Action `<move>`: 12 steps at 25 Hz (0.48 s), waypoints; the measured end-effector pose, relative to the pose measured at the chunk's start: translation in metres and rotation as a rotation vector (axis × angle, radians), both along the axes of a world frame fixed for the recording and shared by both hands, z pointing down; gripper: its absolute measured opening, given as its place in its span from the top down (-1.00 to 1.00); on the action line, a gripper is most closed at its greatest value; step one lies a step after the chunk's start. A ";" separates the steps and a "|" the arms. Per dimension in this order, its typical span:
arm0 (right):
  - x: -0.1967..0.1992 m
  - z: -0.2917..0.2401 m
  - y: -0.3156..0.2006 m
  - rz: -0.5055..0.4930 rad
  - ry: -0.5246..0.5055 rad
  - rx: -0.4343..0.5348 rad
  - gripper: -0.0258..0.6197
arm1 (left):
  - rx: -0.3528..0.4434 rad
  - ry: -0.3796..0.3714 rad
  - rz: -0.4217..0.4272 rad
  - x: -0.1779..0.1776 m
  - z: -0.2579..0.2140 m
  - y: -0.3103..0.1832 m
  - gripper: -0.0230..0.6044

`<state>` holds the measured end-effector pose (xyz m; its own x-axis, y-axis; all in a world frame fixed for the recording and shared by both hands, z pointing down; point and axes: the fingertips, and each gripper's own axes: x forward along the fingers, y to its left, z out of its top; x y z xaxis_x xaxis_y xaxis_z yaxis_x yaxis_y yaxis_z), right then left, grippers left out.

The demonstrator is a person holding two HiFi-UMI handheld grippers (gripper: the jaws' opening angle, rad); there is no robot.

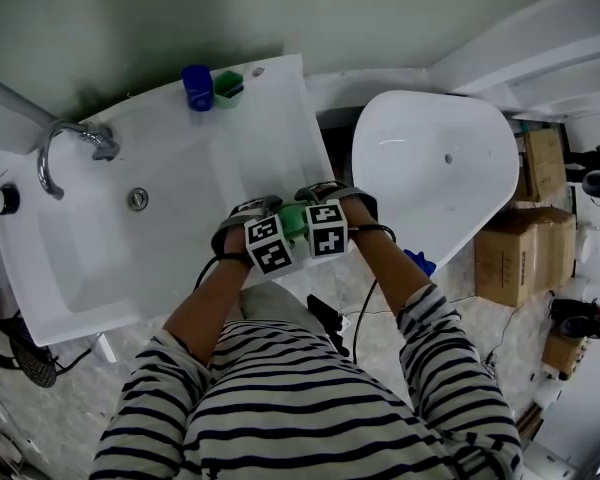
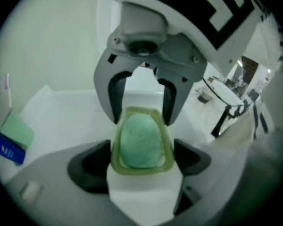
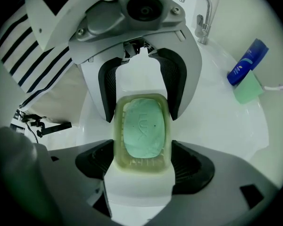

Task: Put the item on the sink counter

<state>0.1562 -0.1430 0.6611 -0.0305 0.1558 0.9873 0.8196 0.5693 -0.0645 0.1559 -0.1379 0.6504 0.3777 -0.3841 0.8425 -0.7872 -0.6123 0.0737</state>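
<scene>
Between left claw (image 2: 141,166), right claw (image 3: 142,166): one soap dish (image 3: 118,132)

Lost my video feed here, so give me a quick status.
Left gripper and right gripper both shut on soap dish, at opposite ends. Dish at sink counter's front right corner. Blue tube far back, not in the way.

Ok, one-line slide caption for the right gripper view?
Right tool and left tool grip opposite ends of a soap dish holding green soap, at the white sink counter.
</scene>
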 end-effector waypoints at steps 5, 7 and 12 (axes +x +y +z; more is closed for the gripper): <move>-0.016 -0.005 0.006 -0.009 -0.021 -0.003 -0.19 | 0.021 0.006 -0.008 -0.016 -0.006 0.006 -0.42; -0.027 -0.008 0.011 -0.019 -0.028 -0.007 -0.19 | 0.023 0.009 -0.017 -0.027 -0.008 0.011 -0.42; -0.062 -0.019 0.027 -0.053 -0.044 -0.012 -0.19 | 0.029 0.001 -0.054 -0.061 -0.017 0.027 -0.42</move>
<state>0.0943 -0.1162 0.6420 -0.0653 0.1704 0.9832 0.8509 0.5242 -0.0343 0.0949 -0.1113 0.6331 0.3570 -0.4278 0.8304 -0.8189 -0.5710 0.0579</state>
